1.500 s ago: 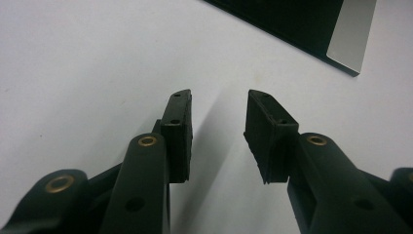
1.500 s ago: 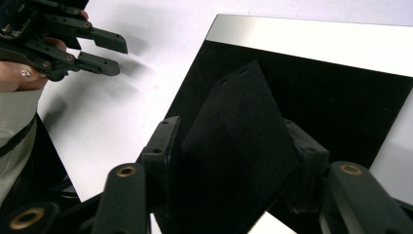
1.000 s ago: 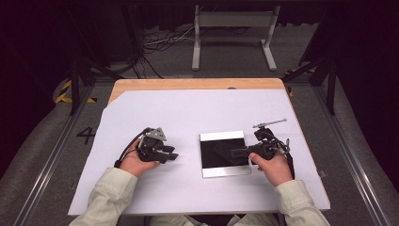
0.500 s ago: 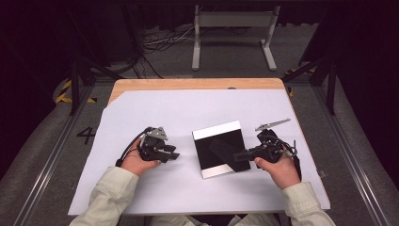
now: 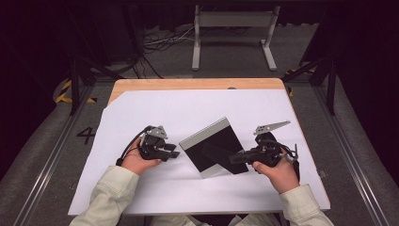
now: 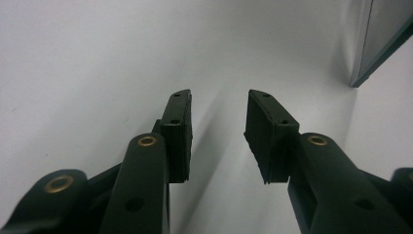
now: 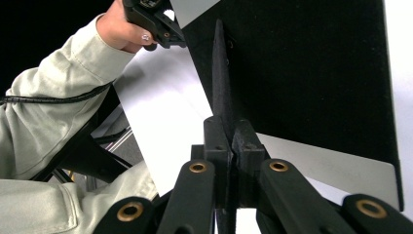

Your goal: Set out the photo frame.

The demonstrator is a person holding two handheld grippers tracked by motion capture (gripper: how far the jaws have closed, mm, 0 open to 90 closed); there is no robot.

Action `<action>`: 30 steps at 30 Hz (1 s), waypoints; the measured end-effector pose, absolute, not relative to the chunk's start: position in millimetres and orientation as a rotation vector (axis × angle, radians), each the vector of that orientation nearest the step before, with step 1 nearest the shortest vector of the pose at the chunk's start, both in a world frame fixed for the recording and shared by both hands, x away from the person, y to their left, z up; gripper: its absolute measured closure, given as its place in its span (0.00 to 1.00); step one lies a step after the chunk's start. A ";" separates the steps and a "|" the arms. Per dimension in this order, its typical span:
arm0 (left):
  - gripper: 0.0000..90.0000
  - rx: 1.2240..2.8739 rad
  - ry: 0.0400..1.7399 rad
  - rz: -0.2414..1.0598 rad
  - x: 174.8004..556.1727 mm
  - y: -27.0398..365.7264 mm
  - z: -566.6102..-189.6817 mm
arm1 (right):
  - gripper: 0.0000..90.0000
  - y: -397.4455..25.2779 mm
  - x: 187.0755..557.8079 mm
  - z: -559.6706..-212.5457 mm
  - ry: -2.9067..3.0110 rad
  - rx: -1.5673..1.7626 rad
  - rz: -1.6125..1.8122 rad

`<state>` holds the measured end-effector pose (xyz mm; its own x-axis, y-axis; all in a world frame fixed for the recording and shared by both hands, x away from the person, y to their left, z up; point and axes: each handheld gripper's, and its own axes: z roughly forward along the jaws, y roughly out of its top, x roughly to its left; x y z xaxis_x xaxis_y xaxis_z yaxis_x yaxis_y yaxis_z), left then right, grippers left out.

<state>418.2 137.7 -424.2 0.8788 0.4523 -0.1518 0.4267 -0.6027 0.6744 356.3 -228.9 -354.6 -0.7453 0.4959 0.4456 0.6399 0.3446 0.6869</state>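
Your right gripper [image 5: 237, 157] has its jaws pressed together on a thin black stand flap [image 7: 220, 73] that sticks out from the back of a black picture frame [image 5: 214, 146] (the flap runs straight up between the jaws in the right gripper view). The frame sits near the middle of the white sheet [image 5: 188, 108] covering the table, turned at an angle, its silver edge [image 5: 202, 133] facing the far left. Your left gripper [image 5: 170, 150] rests on the sheet just left of the frame, not touching it, jaws parted with only bare sheet between them; the frame's corner [image 6: 384, 39] shows off to one side in the left gripper view.
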 end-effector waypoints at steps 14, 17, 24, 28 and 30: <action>0.70 2.295 0.629 0.045 418.1 138.1 -424.1 | 0.97 -232.1 344.9 -352.2 -2.674 -1.091 -1.626; 0.70 2.294 0.629 0.045 418.1 137.8 -424.2 | 0.97 -232.8 347.5 -357.1 -2.700 -1.110 -1.605; 0.70 2.293 0.629 0.046 418.1 137.5 -424.4 | 0.96 -238.4 349.9 -358.7 -2.730 -1.073 -1.576; 0.70 2.295 0.627 0.047 417.8 136.3 -424.5 | 0.96 -239.5 349.8 -358.8 -2.780 -1.024 -1.531; 0.70 2.300 0.620 0.048 418.0 135.9 -424.4 | 0.96 -241.9 349.7 -358.2 -2.811 -1.000 -1.477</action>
